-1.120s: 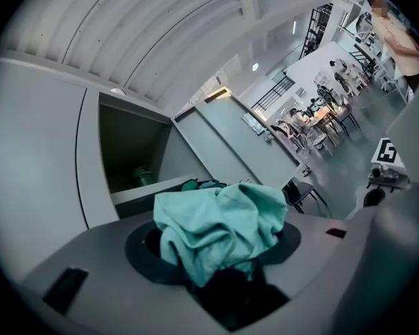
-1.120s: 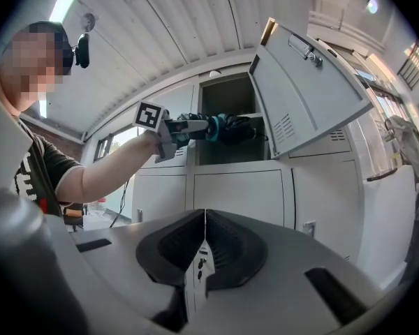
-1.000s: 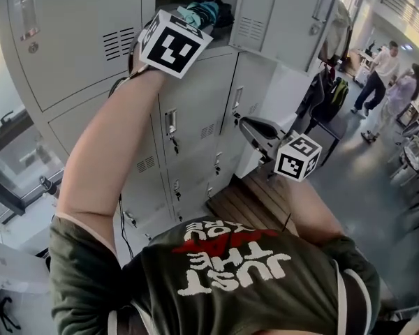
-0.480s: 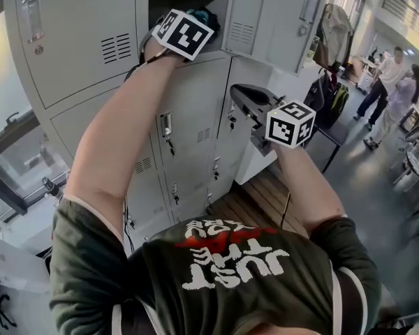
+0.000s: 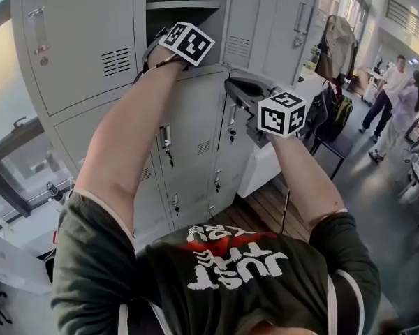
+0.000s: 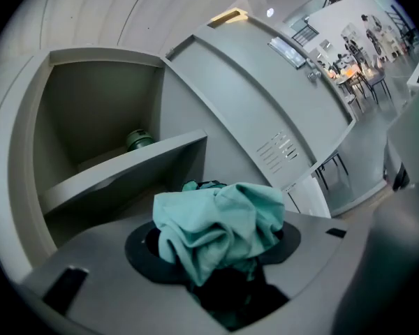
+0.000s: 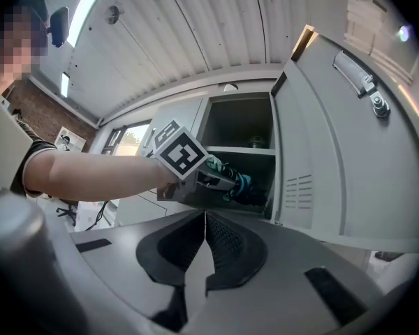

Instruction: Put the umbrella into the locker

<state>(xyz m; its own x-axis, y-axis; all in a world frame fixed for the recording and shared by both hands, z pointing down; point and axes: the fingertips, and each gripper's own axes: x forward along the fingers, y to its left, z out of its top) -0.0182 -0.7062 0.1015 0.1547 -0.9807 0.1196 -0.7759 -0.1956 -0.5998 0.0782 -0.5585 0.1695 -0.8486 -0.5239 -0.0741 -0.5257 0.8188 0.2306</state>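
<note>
My left gripper [image 6: 220, 239] is shut on the umbrella [image 6: 220, 222], a crumpled teal and black folded bundle. It holds the umbrella at the mouth of the open locker compartment [image 6: 91, 117], just under the inner shelf [image 6: 126, 169]. In the right gripper view the left gripper [image 7: 211, 177] pushes the umbrella [image 7: 239, 183] into the opening beside the swung-out door [image 7: 335, 152]. In the head view only the left gripper's marker cube [image 5: 188, 42] shows at the opening. My right gripper [image 7: 204, 246] is shut and empty, and is raised in the head view [image 5: 246, 91] next to the door.
A green round object [image 6: 140, 140] sits on the upper shelf inside the locker. Closed locker doors [image 5: 188, 138] run below and to the left. A chair [image 5: 332, 142] and two people [image 5: 394, 93] are in the room to the right.
My left gripper has pushed the umbrella further toward the locker opening, so the umbrella is now hidden behind the cube in the head view. My right gripper has risen up to the open door.
</note>
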